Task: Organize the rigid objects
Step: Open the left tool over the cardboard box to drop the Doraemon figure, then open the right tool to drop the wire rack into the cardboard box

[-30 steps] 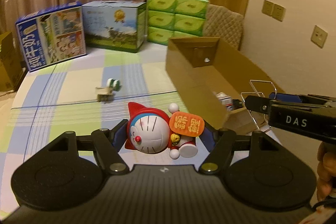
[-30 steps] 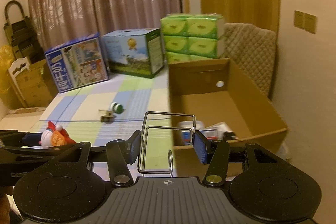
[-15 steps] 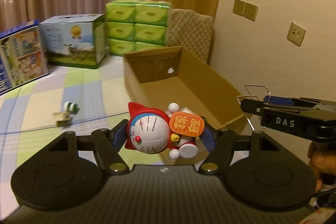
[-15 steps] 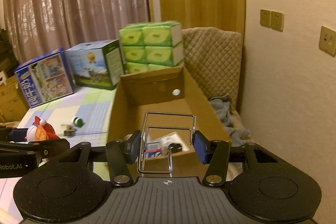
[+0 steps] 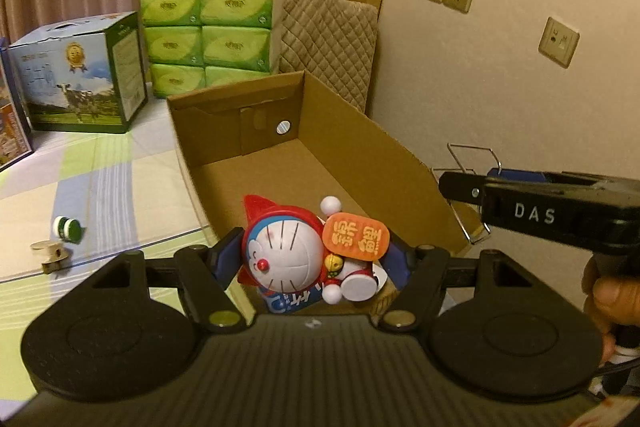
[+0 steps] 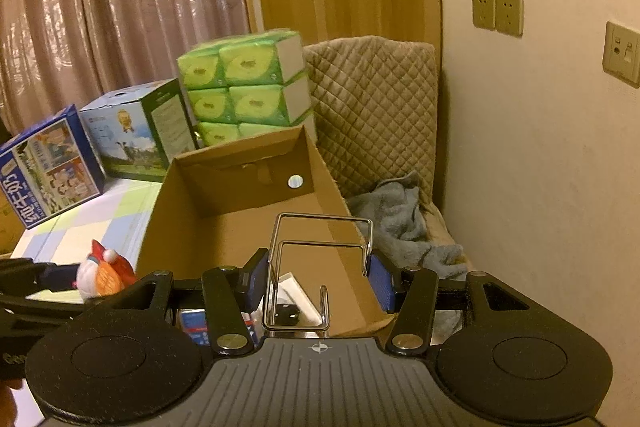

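so the left gripper (image 5: 310, 261) is clamped on the Doraemon figure (image 5: 298, 259), held up over the near end of the cardboard box (image 5: 384, 163), not resting on anything. The toy lies tipped sideways between the blue pads, its long axis running roughly across the gripper: red hat toward the left pad, feet and the orange sign toward the right, face turned to the camera. The right gripper (image 6: 318, 279) has its pads pressed on both sides of a wire rack (image 6: 320, 259), which stands upright with its bent loops pointing up and away, over the right side of the same box. Inside the box near the front there's a white carton and a small dark thing, too cramped to tell more. The box sits at the right edge of the checkered bed (image 5: 120, 187), open top, nothing blocking it. Out on the bed to the left are a little green-and-white bottle (image 5: 67, 228) and a wooden piece (image 5: 50, 253) just beside it. Behind the box are stacked green tissue packs (image 5: 208, 31), a milk carton box (image 5: 80, 75) and a quilted cushion (image 6: 372, 107), plus a grey towel (image 6: 408, 227) off the right side
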`<state>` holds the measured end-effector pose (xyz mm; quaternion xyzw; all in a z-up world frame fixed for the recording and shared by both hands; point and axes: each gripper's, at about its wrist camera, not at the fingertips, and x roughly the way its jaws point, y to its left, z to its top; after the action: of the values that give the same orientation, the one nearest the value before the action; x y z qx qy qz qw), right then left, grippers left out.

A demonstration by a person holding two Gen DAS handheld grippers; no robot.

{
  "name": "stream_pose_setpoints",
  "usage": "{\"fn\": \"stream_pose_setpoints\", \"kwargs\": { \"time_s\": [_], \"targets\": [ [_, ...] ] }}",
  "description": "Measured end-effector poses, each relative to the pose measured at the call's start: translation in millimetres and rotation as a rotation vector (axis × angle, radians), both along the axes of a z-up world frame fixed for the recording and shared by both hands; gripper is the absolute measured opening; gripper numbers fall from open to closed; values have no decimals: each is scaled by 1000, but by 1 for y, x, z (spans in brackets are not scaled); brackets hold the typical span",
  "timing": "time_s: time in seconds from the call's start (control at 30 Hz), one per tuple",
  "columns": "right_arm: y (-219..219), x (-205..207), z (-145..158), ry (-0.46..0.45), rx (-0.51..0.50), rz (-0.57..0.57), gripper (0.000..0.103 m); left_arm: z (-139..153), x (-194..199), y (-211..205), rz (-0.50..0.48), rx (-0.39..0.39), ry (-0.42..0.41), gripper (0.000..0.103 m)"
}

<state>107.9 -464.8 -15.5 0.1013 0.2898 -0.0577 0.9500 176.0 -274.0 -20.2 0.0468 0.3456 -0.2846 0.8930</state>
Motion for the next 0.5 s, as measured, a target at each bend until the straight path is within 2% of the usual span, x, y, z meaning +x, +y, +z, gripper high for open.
{"fn": "stream_pose_setpoints", "kwargs": {
  "time_s": [0.17, 0.2, 0.27, 0.5],
  "targets": [
    [-6, 13, -6, 9, 14, -12, 50, -9, 13, -10, -15, 8, 21, 68],
    [-7, 14, -7, 11, 17, -13, 50, -8, 14, -11, -12, 9, 12, 77],
    [-6, 16, -9, 13, 20, -12, 50, -5, 15, -9, 1, 6, -16, 83],
    [-1, 15, -11, 18, 24, 1, 50, 4, 16, 22, 83, -10, -27, 82]
  ]
}}
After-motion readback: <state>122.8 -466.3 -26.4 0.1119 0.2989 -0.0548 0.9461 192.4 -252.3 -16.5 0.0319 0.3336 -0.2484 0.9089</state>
